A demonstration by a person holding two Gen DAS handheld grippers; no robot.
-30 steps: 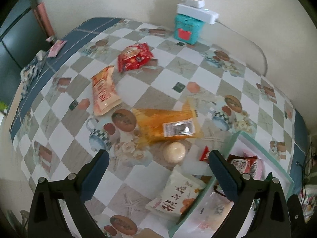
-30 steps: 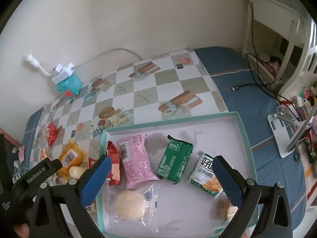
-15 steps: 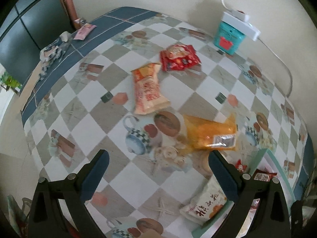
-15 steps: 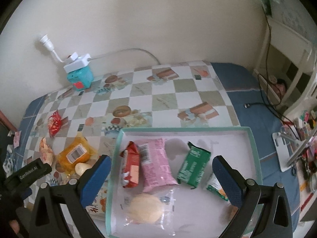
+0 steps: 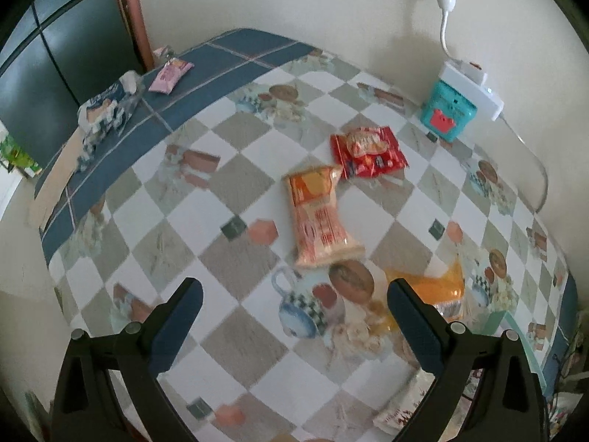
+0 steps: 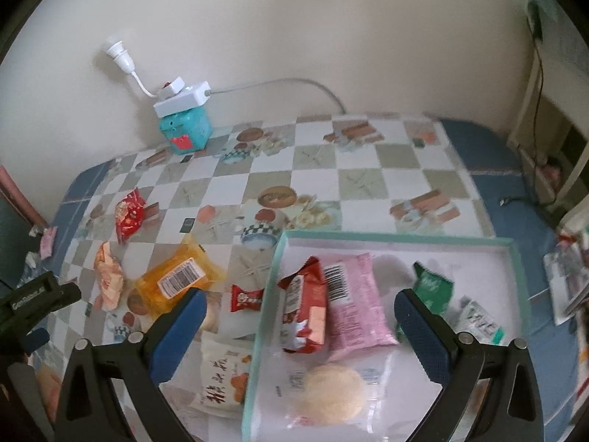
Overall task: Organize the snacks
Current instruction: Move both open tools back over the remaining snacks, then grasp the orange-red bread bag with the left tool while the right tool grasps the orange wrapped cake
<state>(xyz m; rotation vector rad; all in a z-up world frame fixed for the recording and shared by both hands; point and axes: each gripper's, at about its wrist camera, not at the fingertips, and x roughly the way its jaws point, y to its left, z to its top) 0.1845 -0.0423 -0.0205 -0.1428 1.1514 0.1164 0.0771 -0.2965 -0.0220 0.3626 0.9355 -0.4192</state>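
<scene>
Your left gripper [image 5: 294,291] and right gripper [image 6: 300,300] look alike: black angular frames. Each carries blue pads [image 6: 423,335] and silver screws [image 6: 464,337]

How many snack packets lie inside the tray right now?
5 visible in the tray: red packet, pink packet, green packet, white-green packet, clear-wrapped bun. The gripper fingers may hide more.
</scene>
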